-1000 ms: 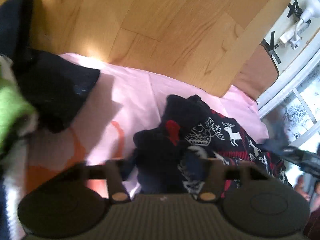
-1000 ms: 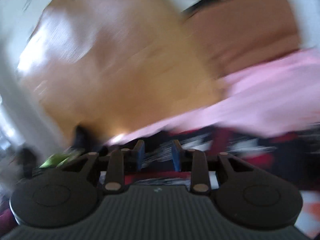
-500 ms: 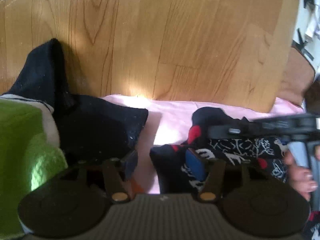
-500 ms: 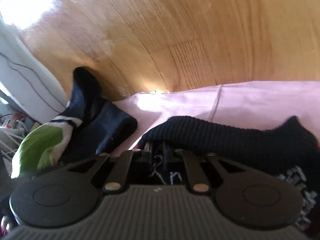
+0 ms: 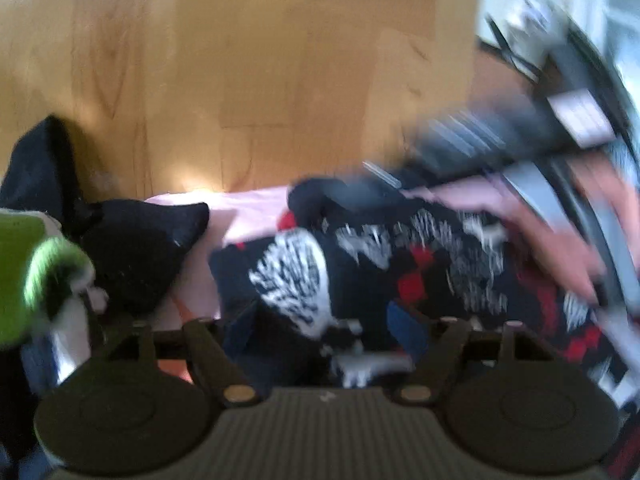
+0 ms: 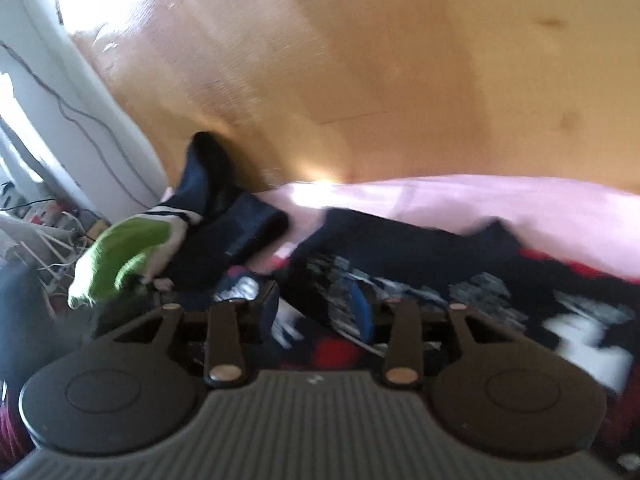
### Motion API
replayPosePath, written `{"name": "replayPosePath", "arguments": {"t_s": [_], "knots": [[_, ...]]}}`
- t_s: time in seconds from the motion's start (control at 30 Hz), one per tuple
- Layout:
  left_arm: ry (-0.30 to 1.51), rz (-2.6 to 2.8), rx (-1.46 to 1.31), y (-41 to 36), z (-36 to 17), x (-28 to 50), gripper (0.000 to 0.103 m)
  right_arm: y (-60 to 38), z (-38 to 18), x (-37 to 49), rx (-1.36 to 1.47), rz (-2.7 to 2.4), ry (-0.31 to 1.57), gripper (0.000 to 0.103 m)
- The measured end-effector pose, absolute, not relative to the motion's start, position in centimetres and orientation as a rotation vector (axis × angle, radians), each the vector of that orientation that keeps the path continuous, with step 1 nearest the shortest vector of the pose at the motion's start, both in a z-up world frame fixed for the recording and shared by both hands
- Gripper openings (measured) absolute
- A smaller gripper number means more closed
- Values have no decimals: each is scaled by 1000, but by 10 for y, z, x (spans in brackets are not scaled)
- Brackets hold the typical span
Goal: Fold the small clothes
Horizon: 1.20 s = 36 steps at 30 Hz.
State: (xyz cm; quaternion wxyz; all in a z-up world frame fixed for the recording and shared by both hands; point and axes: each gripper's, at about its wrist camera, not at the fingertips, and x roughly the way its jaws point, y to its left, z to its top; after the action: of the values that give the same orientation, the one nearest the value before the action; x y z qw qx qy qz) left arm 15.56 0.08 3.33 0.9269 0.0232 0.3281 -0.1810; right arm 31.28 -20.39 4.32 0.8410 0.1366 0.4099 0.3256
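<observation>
A dark knit garment with white reindeer and red patches (image 5: 400, 264) lies crumpled on a pink cloth (image 5: 256, 208). My left gripper (image 5: 322, 328) is low over its near edge. Its jaws are opening, and a fold of the knit lies loosely between the blue pads (image 5: 404, 324). In the right wrist view the same knit garment (image 6: 460, 280) stretches off to the right. My right gripper (image 6: 314, 310) hovers just over it; its jaws are opening too, and the knit below is not pinched. The picture is blurred in both views.
A black garment (image 5: 140, 248) and a green-and-white one (image 5: 28, 264) are piled at the left, part of them on the wooden floor (image 5: 260, 80). A hand (image 5: 560, 232) shows as a blur at the right. A white frame with cables (image 6: 60, 100) stands far left.
The left jaws have spread wider and that gripper has slid over the patterned knit. The right jaws, nearly shut at the knit's dark edge half a second ago, have parted.
</observation>
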Motion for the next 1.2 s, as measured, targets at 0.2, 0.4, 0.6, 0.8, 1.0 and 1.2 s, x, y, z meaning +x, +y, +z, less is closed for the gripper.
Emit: {"name": "replayPosePath", "arguments": {"t_s": [0.2,0.4,0.6,0.8,1.0,1.2], "knots": [[603,-417,182,-23,34,142,71,-149,45,368,110,599,858,66],[553,-528,176,-18,36,134,71,-182,29,352,102,723,959,11],[527,-564,288,-37,33,120,72,-260,22,286,52,605,899,16],[524,-566,384,-49,27,112,72,-264,62,284,92,512,788,40],[508,-572,410,-52,22,108,72,-191,85,304,132,740,809,40],[521,-687,332,-33,33,103,72,-145,43,321,99,814,990,27]]}}
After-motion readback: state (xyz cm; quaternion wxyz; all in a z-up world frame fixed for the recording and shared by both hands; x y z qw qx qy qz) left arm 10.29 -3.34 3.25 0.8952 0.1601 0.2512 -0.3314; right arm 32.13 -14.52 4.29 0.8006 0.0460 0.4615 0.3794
